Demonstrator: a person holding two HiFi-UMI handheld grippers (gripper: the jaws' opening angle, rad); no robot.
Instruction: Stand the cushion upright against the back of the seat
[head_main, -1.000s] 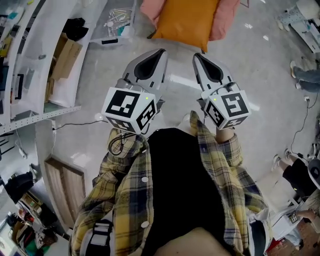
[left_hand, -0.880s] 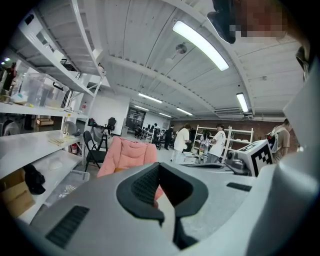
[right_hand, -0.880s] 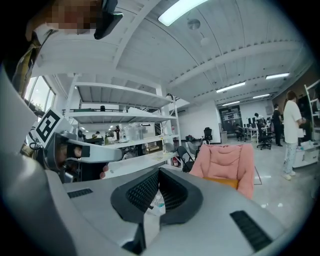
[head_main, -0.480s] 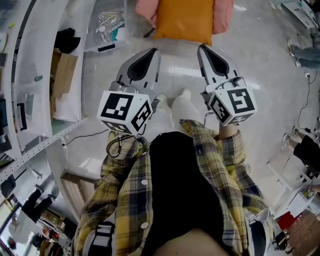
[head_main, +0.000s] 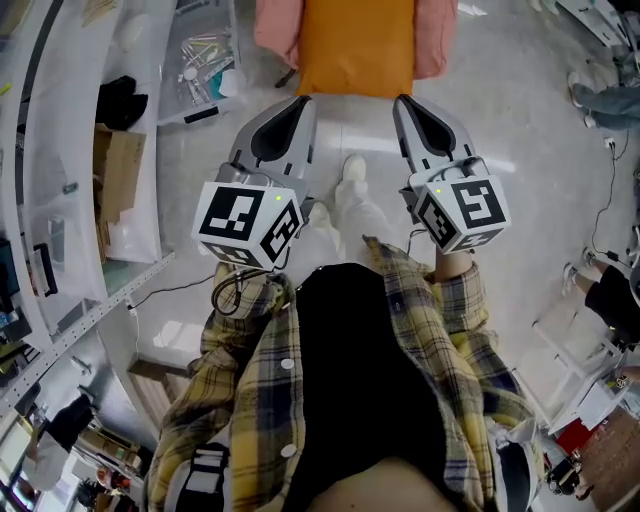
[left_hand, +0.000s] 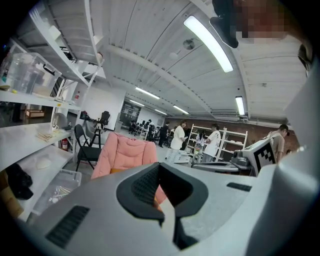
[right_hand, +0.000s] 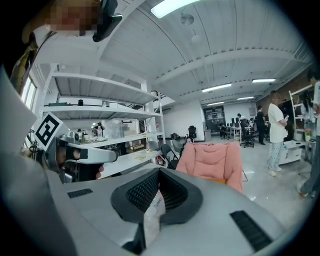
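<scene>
The cushion (head_main: 355, 45) is lying flat on the seat (head_main: 272, 25), which is standing on the floor (head_main: 510, 130) straight ahead of the person. The left gripper (head_main: 303, 103) and the right gripper (head_main: 402, 103) are pointing side by side toward the seat, both just short of the cushion's near edge. The person's foot (head_main: 352, 168) is showing between them. A bin (head_main: 200, 60) is sitting on the floor just left of the seat. Shelves (head_main: 50, 150) are running along the far left, with a box (head_main: 115, 175) sitting among them.

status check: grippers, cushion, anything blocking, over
Left gripper shut, empty; right gripper shut, empty. Orange cushion flat on pink seat, both grippers short of it. No obstacle seen ahead.
</scene>
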